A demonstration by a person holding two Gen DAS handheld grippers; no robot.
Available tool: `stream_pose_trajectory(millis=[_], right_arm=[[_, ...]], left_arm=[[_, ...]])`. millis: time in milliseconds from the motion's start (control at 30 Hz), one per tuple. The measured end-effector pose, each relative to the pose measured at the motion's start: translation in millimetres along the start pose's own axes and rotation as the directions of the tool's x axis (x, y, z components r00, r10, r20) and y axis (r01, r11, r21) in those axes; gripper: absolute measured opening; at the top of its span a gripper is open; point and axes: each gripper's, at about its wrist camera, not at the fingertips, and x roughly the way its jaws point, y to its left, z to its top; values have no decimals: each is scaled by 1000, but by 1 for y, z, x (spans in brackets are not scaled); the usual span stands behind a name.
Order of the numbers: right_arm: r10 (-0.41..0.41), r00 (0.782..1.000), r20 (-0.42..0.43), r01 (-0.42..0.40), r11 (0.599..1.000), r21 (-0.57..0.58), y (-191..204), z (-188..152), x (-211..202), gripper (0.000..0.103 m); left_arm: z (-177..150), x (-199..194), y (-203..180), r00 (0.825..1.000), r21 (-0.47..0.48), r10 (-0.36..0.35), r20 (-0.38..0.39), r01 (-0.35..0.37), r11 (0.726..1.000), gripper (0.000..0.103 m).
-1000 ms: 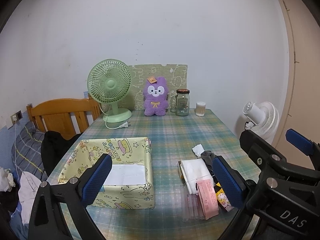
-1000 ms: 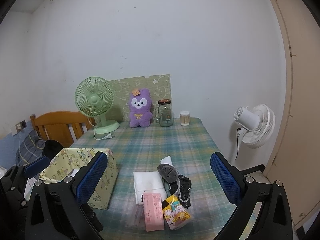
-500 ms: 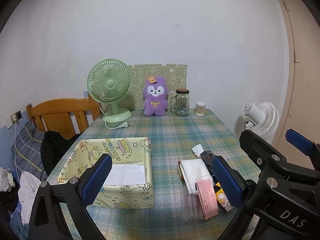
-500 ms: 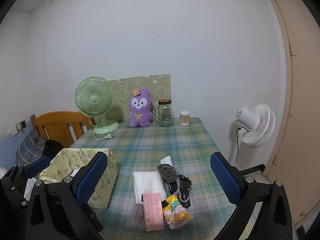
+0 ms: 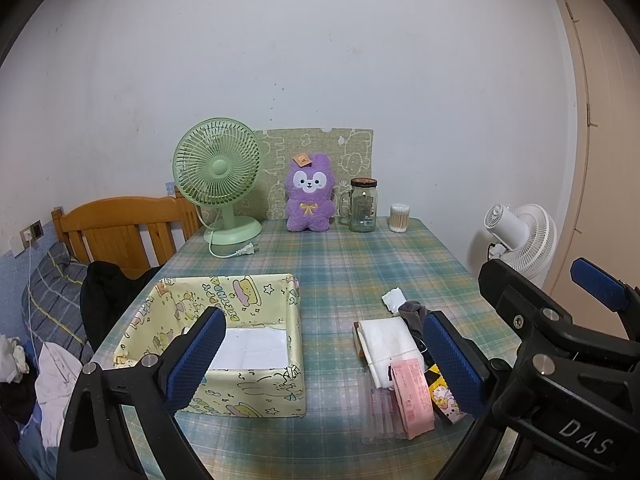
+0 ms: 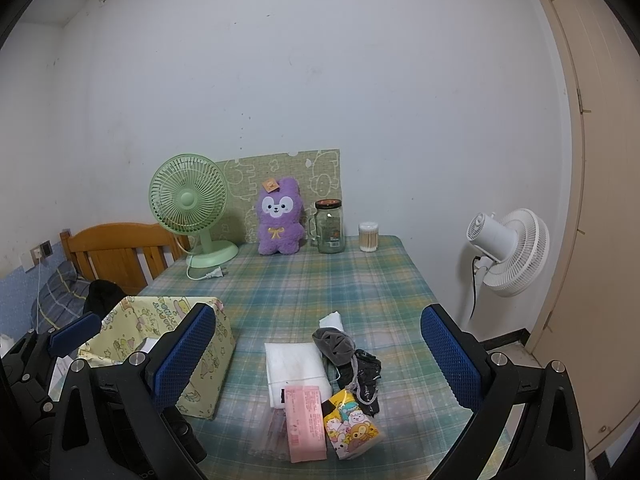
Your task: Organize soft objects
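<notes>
- Left gripper [image 5: 324, 354] hangs above the counter's [image 5: 360, 264] near edge, fingers wide, holding nothing.
- Right gripper [image 6: 316, 360] hangs beside it, fingers wide and empty.
- Box [image 5: 224, 300] stands open on the counter's left.
- To its right, apart from it, lies a pile: white cloth [image 6: 294, 364], grey sock [image 6: 334, 344], pink packet [image 6: 306, 416], cartoon tissue pack [image 6: 352, 426].
- Purple plush [image 6: 278, 216] sits upright at the far edge, between green fan [image 6: 188, 200] and jar [image 6: 330, 226].

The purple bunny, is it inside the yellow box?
No, the purple bunny sits at the table's far edge, well apart from the yellow box.
</notes>
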Motion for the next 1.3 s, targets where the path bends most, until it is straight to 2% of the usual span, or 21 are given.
stream_pose_trajectory(millis=[567,833,1300], right_arm=[[-1,1000,4,1,1000,1,-3,1,-1,103],[9,1000,-13,-9,1000,-7,-5,-5,1,103],[5,999,-52,-5,1000,-10,-23,-30,17,100]], left_arm=[[0,0,-1,1000,-1,-2,0,2,1000,100],[-5,4,-12,1000,6,-26,-8,26,1000,99],[-29,29,-35,995,4,-60,-85,60,998,98]])
